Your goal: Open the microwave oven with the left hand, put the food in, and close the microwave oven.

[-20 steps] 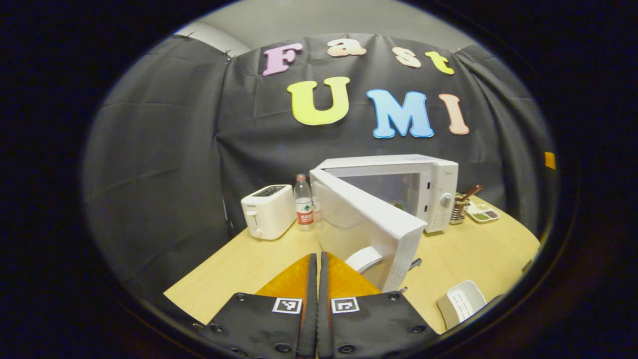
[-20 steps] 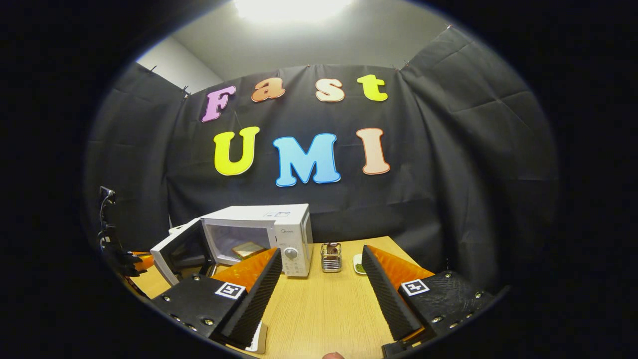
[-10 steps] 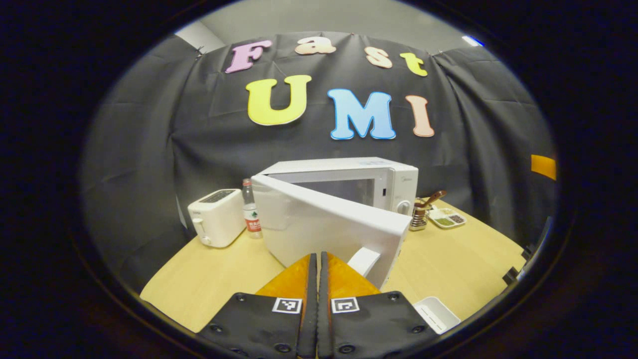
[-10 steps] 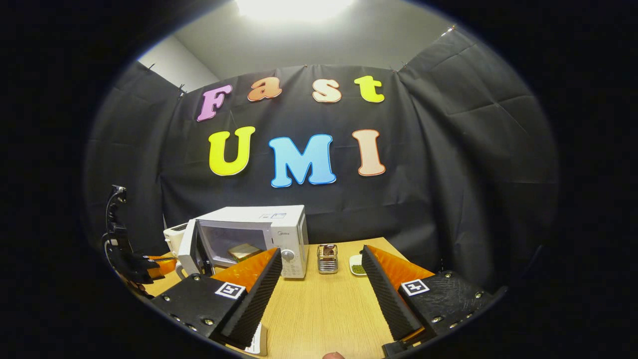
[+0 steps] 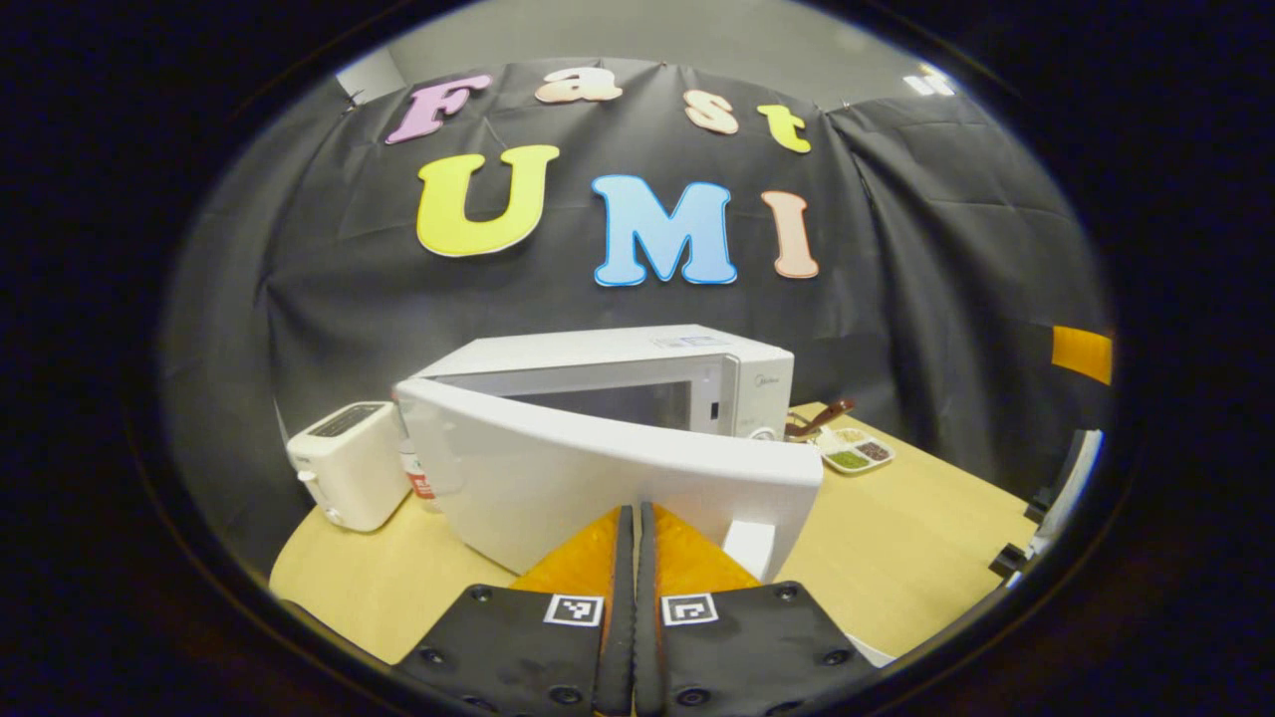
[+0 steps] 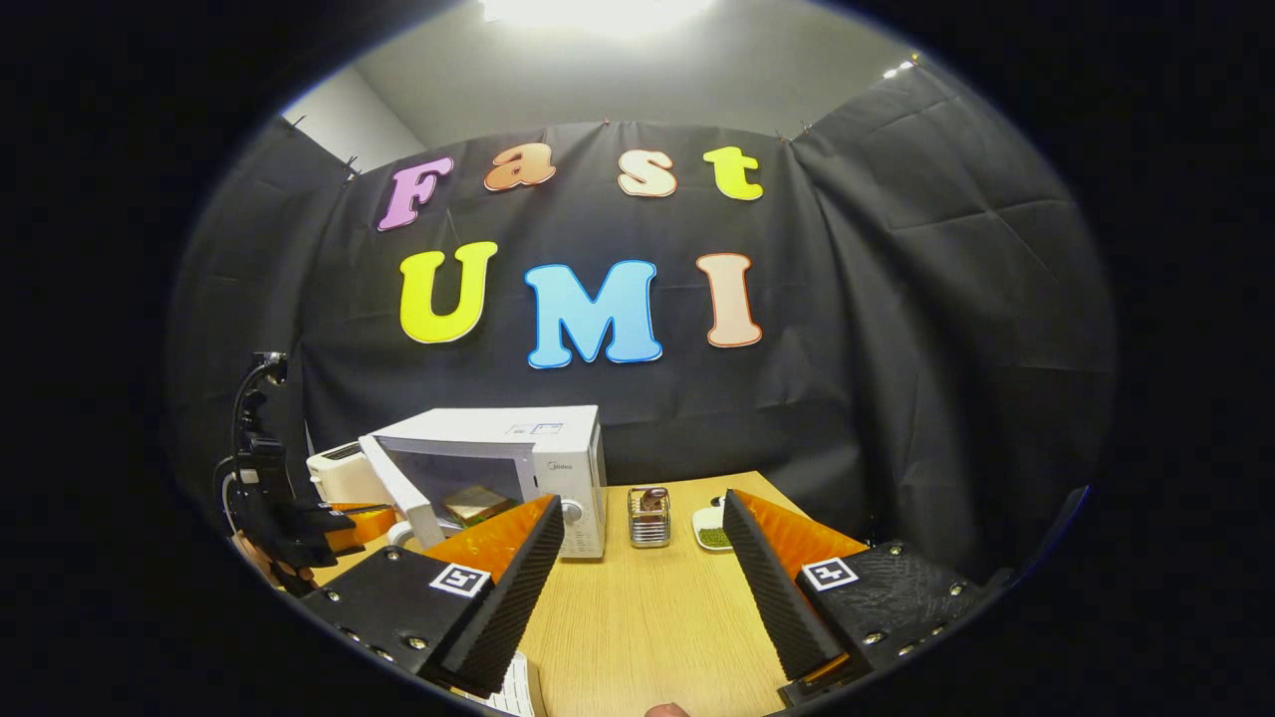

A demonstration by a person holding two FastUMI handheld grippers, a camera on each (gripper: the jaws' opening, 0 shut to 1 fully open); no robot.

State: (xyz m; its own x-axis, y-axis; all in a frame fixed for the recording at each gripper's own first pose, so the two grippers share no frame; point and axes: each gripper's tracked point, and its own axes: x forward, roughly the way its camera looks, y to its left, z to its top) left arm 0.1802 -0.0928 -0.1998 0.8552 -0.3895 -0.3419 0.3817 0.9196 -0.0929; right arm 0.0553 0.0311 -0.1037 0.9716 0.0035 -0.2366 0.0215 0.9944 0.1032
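Note:
The white microwave [image 5: 608, 363] stands at the back of the wooden table, its door [image 5: 598, 473] partly open. My left gripper [image 5: 633, 513] is shut with nothing between its fingers, and its tips rest against the door's outer face, just left of the handle [image 5: 749, 546]. In the right gripper view the microwave [image 6: 538, 438] shows its door [image 6: 400, 493] ajar, with the food [image 6: 476, 504], a flat toasted piece, inside. The left gripper [image 6: 379, 516] is at that door, held by a hand. My right gripper [image 6: 642, 503] hangs open over the table, holding nothing.
A white toaster [image 5: 344, 463] and a bottle [image 5: 418, 485] stand left of the microwave. A metal holder [image 6: 648, 516] and a small divided dish [image 5: 852, 453] sit to its right. A white object [image 6: 518, 692] lies near the table's front edge.
The microwave door has swung from wide open to a narrower angle. My left gripper has followed it forward, still shut. The right gripper has stayed open and nearly still.

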